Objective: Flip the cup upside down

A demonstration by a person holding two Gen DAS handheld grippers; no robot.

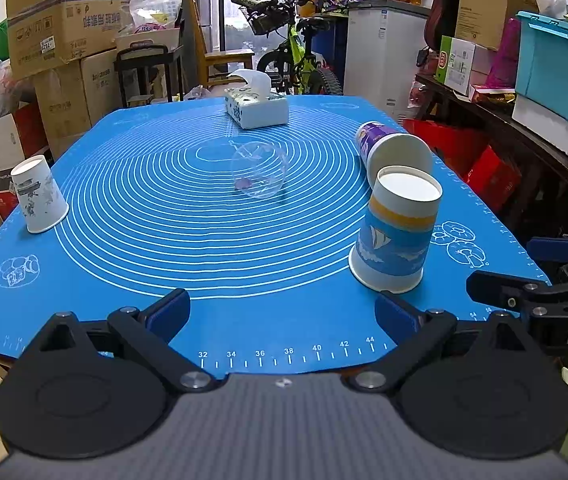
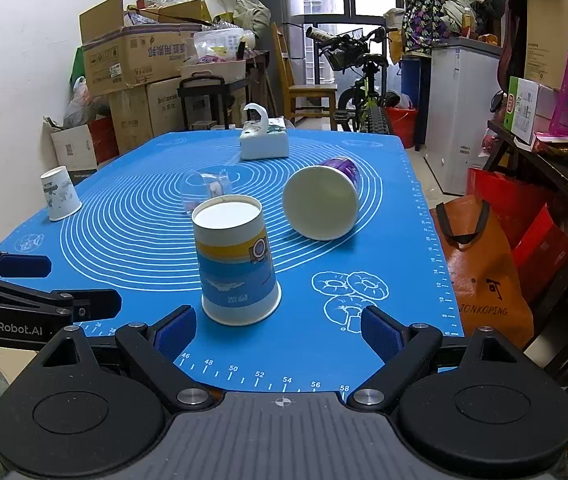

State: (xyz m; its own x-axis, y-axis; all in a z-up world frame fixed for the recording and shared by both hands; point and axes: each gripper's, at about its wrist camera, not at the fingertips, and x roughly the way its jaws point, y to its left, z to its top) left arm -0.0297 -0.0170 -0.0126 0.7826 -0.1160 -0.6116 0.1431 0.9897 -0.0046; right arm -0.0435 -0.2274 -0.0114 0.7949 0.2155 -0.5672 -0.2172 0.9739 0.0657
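A blue-and-yellow paper cup (image 1: 397, 232) stands upside down near the front right of the blue mat (image 1: 204, 248); it also shows in the right wrist view (image 2: 236, 260). A purple paper cup (image 1: 391, 148) (image 2: 325, 200) lies on its side behind it. A clear plastic cup (image 1: 259, 169) (image 2: 204, 188) lies on its side mid-mat. A white printed cup (image 1: 39, 195) (image 2: 60, 194) stands upside down at the left. My left gripper (image 1: 282, 314) is open and empty near the front edge. My right gripper (image 2: 278, 332) is open and empty, just short of the blue-and-yellow cup.
A tissue box (image 1: 256, 106) (image 2: 264, 142) sits at the mat's far end. Cardboard boxes (image 1: 64, 28) stack at the left, a bicycle (image 1: 295, 52) and a white cabinet (image 1: 383, 56) stand behind, and shelves with bags line the right. The right gripper's fingers (image 1: 531, 292) show at the left view's right edge.
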